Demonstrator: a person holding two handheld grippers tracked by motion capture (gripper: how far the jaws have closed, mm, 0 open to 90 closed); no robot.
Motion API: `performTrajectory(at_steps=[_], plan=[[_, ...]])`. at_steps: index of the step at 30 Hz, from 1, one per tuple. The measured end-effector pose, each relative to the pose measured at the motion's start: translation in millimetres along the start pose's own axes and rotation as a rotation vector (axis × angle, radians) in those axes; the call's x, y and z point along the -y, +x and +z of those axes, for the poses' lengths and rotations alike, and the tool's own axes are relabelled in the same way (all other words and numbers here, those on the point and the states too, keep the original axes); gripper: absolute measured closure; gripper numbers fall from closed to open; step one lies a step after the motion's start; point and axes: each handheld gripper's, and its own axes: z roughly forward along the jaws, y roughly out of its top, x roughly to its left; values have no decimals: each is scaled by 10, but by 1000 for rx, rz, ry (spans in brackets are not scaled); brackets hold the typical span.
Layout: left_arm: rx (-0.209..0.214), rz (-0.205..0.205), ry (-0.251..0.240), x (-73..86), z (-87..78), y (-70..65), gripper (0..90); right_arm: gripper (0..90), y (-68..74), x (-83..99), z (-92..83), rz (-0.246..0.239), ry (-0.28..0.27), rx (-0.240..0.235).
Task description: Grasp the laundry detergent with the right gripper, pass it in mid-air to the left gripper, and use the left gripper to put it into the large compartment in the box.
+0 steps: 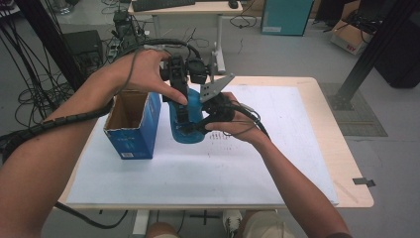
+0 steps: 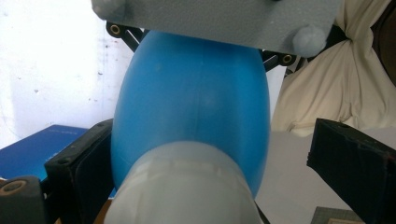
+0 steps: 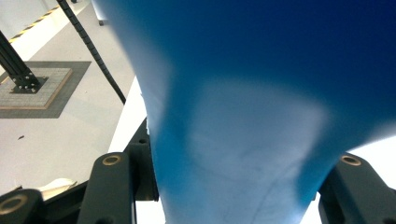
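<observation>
Blue, smooth plastic sits between the black jaws of my right tool (image 1: 194, 128), which is clenched on the lower, narrower part of a single blue bottle (image 1: 190, 116). In the right gripper view the bottle (image 3: 243, 140) swells upward from a waist pinched between the two jaws, its surface glossy with a pale, blurred patch. My left tool (image 1: 184, 94) comes at the same bottle from above; in the left gripper view the rounded, egg-shaped blue body (image 2: 191, 107) lies between the jaws, with a whitish, translucent cap or neck (image 2: 182, 186) nearest the camera. One jaw on the left of that view lies against the bottle, the other stands clear of it, so I read the left tool as released rather than gripping. The grey three-cornered plate (image 1: 215, 88) of the right tool sits just above the bottle.

The bottle is held just above the worktop (image 1: 317, 99), over a white sheet (image 1: 247, 168) that covers most of the pale wooden top. Just beside it, on the left in the high view, stands one blue cardboard box (image 1: 132, 130), open at the top, brown inside. Both of my forearms come in from the bottom edge. Beyond the worktop lie a grey floor, tangled cables and a second desk.
</observation>
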Motion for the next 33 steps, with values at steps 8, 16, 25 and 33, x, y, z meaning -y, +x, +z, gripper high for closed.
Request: performTrajectory(at_steps=[8,16,25,33], plan=[[-11,0,0,-1,16,-7,67,427,1,0,4,-11,-3,-1],[-23,11,7,9,13,6,98,427,1,0,6,-9,-1,-2],[-36,16,15,5,8,6,186,427,7,-4,-6,-9,0,-1],[-67,19,-5,5,10,1,286,427,20,-11,-15,-12,-1,0]])
